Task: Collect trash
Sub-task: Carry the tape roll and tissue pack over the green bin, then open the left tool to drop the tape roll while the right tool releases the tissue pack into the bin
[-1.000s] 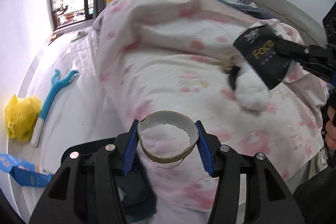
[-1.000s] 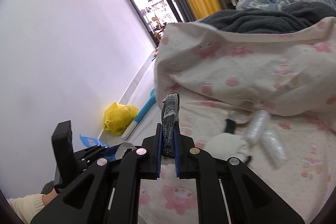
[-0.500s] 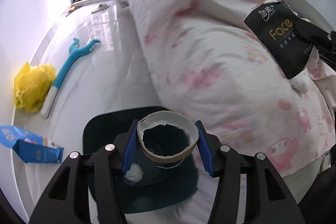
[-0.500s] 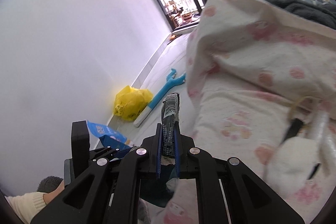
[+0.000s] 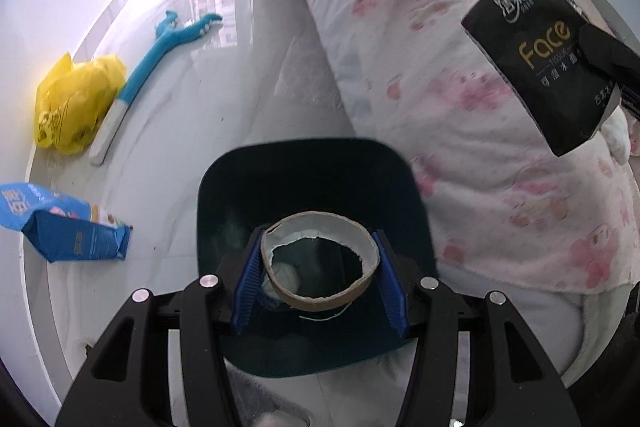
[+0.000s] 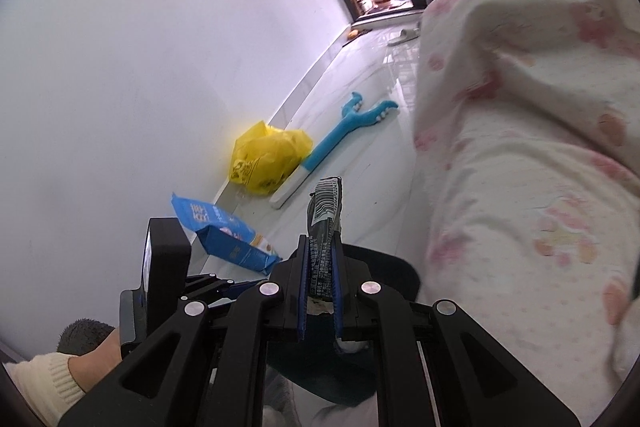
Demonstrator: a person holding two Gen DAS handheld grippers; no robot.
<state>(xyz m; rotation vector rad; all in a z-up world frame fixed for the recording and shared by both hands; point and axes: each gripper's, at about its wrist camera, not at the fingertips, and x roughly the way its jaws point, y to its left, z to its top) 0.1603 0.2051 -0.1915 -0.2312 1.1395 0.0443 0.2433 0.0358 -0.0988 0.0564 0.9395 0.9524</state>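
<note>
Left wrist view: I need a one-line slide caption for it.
Left gripper holds a cardboard ring over the dark bin beside the bed.

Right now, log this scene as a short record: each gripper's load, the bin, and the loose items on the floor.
left gripper: shut on cardboard tape core, above the bin
right gripper: shut on black tissue wrapper
trash bin: dark teal, open, beside the bed
floor: yellow plastic bag, blue snack bag, blue grabber toy
</note>
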